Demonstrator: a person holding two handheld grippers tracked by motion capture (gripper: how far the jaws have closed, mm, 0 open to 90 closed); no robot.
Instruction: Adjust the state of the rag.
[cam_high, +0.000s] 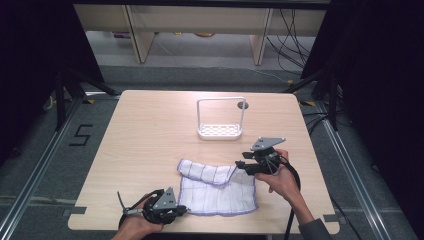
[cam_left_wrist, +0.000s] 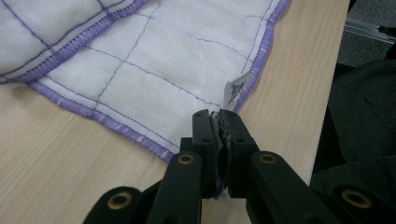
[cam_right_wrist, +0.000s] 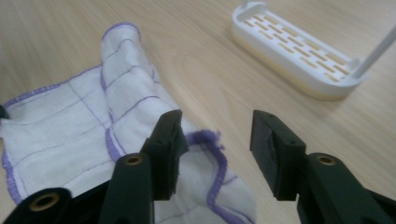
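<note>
We hold the left gripper low at the near edge of the table, the hand curled around its body and the forearm entering from below. Its jaws are clamped tight on the near left corner of the cloth, right beside a small label sewn into the hem. Our right hand is raised a little, wrist bent, carrying the right gripper just above the cloth's far right corner. Its jaws stand apart, with the purple-edged corner lying between and below them, not pinched.

The cloth is white with thin purple grid lines and a purple hem. It lies near the front of the table, its far edge folded back over itself.

The table is pale wood. A white rack with a slotted base and a tall wire loop stands near its far middle, well apart from the cloth. Beyond are grey floor, cables and wooden furniture legs.
</note>
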